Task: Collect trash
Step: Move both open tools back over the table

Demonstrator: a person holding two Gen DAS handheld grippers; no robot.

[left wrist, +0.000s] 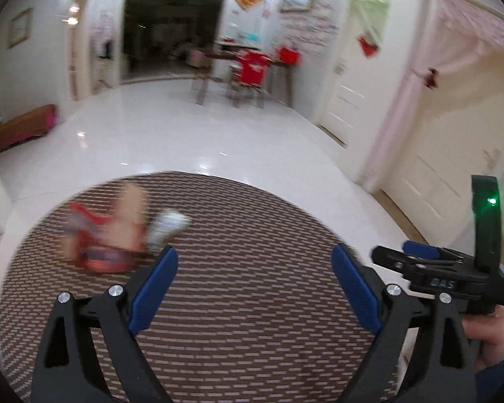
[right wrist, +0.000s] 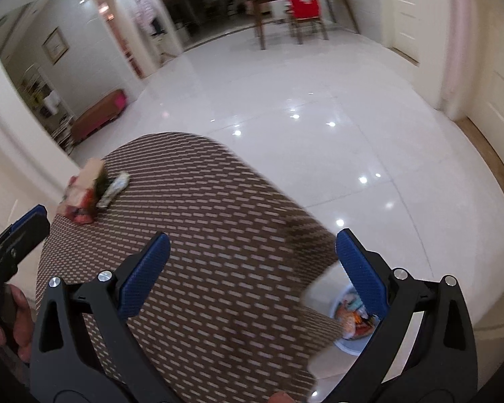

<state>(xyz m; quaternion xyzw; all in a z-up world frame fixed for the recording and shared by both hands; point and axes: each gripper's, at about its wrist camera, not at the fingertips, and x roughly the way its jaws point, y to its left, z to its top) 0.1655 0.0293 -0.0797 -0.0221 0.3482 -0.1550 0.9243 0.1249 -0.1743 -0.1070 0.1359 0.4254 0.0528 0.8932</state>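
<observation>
Spreading wide over the woven brown table top [left wrist: 252,302], the left gripper [left wrist: 253,288] is held with its blue pads far apart and nothing between them. The right gripper [right wrist: 252,275] is likewise seen spread and empty, hovering over the table's right edge. Beneath that edge, on the floor, a pale bin [right wrist: 349,332] already holding wrappers is partly visible just behind the right-hand pad.

Farther out on the table, a small heap of trash is seen: a red and tan carton [left wrist: 100,235] and, touching its right side, a crumpled white wrapper [left wrist: 166,228]. Both are blurred, so finer detail cannot be told. From the left gripper the heap lies ahead and to the left, just past the left fingertip. From the right gripper the carton [right wrist: 82,198] and wrapper [right wrist: 114,189] lie well apart, far to the front-left. The left hand is therefore judged the nearer one. The wrapper's long axis appears to run obliquely away from the tongs, leaning right.

Beyond the table, a glossy white floor [right wrist: 319,117] and a distant dining table with a red-covered chair [right wrist: 302,0] are seen.
</observation>
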